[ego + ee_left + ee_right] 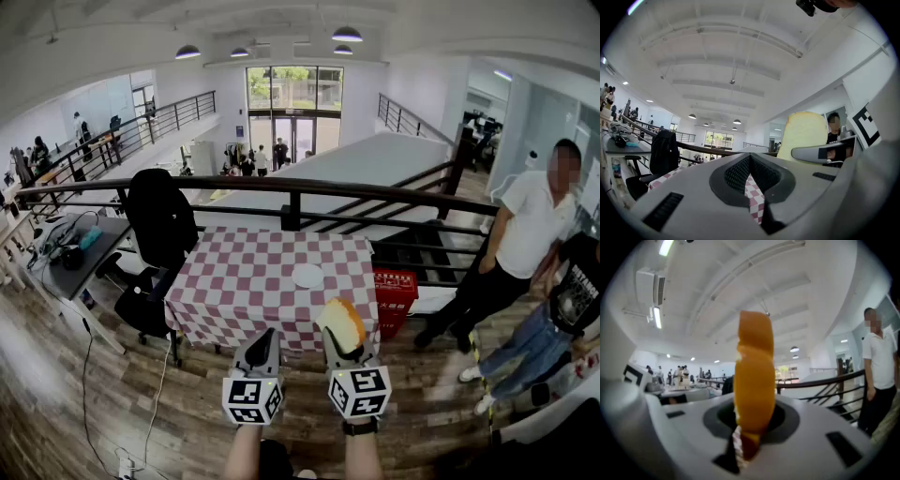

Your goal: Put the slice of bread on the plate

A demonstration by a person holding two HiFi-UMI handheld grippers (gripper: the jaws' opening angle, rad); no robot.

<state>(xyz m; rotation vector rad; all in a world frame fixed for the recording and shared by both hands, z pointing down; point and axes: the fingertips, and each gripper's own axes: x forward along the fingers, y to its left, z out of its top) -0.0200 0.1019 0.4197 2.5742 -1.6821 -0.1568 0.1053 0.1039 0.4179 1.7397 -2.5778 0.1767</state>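
Tools level, side by side: right tool [344, 345] clenched on bread slice [344, 322], left tool [268, 337] closed empty.

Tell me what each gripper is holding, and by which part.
The right gripper pinches the slice of bread by its lower end, across its flat faces. The left gripper holds nothing.

wood plank floor [56, 394], black railing [375, 190], black chair [159, 220] beside a desk [89, 258], glass doors [293, 112] beyond.

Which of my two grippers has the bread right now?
The right gripper, clamped on the slice of bread, which stands upright on edge between its jaws. The left gripper has nothing between its jaws.
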